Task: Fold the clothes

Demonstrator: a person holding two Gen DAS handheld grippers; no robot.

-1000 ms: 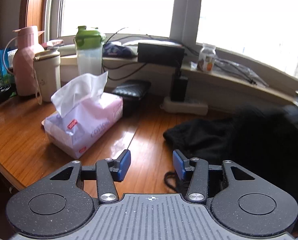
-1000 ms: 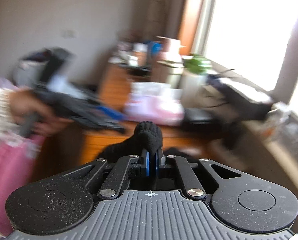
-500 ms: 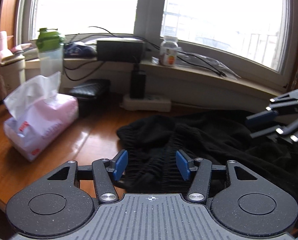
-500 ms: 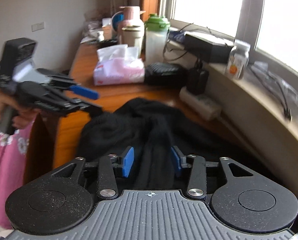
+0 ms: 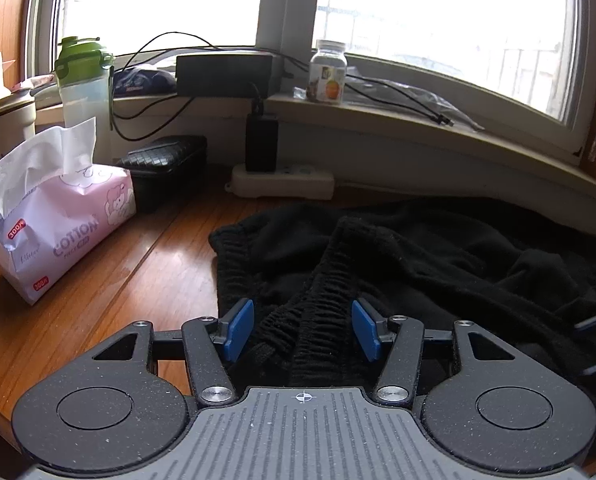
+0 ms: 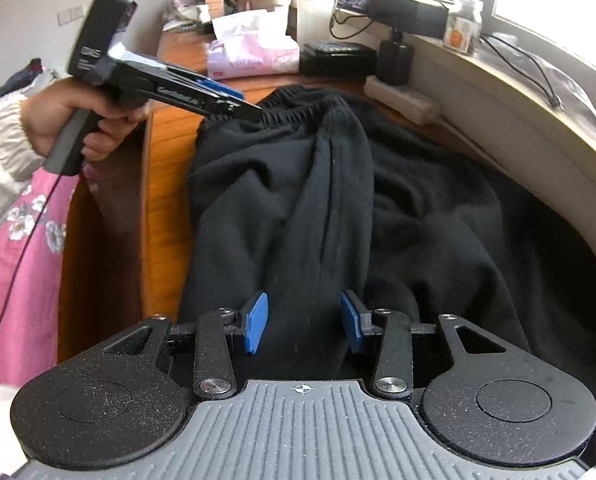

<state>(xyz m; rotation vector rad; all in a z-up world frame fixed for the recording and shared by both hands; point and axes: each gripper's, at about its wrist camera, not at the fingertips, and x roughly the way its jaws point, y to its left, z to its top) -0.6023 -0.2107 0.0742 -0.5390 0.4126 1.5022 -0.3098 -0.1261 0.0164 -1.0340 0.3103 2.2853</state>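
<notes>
Lying crumpled on the wooden worktop (image 5: 109, 280), black trousers (image 6: 298, 208) sit under both grippers. Left gripper (image 5: 302, 330) jaws released, straddling the elastic waistband (image 5: 322, 312). Right gripper (image 6: 302, 322) jaws just opened, released, fabric fold between them. Farther: tissue pack (image 5: 61, 216) with a sheet sticking out, green-lidded shaker (image 5: 83, 80), jar (image 5: 328, 72) on the windowsill (image 5: 418, 114).

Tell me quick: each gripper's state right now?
Left gripper: open, holding nothing, elastic waistband between its jaws.
Right gripper: open after just releasing, over the black trousers, gripping nothing.
</notes>
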